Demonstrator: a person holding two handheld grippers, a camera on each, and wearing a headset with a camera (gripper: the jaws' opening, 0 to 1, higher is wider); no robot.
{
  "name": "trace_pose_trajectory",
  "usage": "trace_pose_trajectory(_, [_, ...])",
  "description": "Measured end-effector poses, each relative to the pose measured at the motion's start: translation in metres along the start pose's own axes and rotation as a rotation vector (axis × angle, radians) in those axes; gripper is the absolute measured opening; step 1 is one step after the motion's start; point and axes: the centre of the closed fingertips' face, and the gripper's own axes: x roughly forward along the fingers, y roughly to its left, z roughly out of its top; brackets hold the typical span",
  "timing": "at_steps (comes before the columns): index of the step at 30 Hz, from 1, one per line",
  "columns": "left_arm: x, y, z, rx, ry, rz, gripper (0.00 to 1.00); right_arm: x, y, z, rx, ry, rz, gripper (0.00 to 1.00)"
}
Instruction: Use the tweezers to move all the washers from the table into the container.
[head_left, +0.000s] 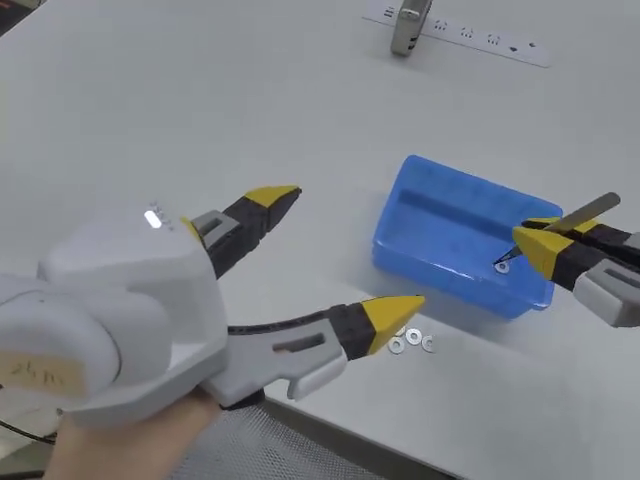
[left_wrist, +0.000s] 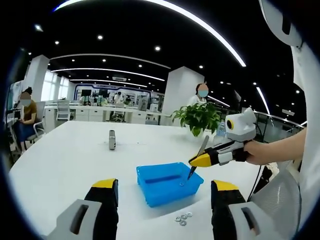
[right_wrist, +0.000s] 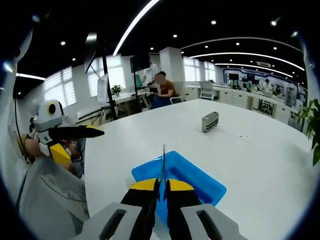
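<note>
Open-plan office. Long white tables (left_wrist: 75, 160), rows of desks with monitors (left_wrist: 95, 111) at the back, a seated person (right_wrist: 167, 90). Ceiling light strips (left_wrist: 200, 27), potted plant (left_wrist: 199, 117), white column (left_wrist: 182, 92).

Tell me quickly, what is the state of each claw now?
Left claw: open, holding nothing.
Right claw: closed on the tweezers, their tip over the blue container.
</note>
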Motion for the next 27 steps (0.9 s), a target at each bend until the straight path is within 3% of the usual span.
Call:
trace_pose_trajectory(5, [0.000, -0.002, -0.001, 0.000, 0.004, -0.009, 0.77, 0.004, 0.024, -0.010, 0.001, 0.021, 0.062, 0.03])
trace_pose_trajectory(8, [0.000, -0.003, -0.001, 0.003, 0.007, -0.012, 0.77, 0.011, 0.036, -0.024, 0.028, 0.043, 0.102, 0.03])
trace_pose_trajectory(18, [0.001, -0.008, -0.001, 0.015, 0.008, -0.034, 0.76, 0.026, 0.050, -0.062, 0.067, 0.115, 0.152, 0.03])
trace_pose_trajectory(27, [0.002, -0.010, -0.002, 0.019, 0.014, -0.045, 0.75, 0.027, 0.056, -0.071, 0.045, 0.143, 0.162, 0.03])
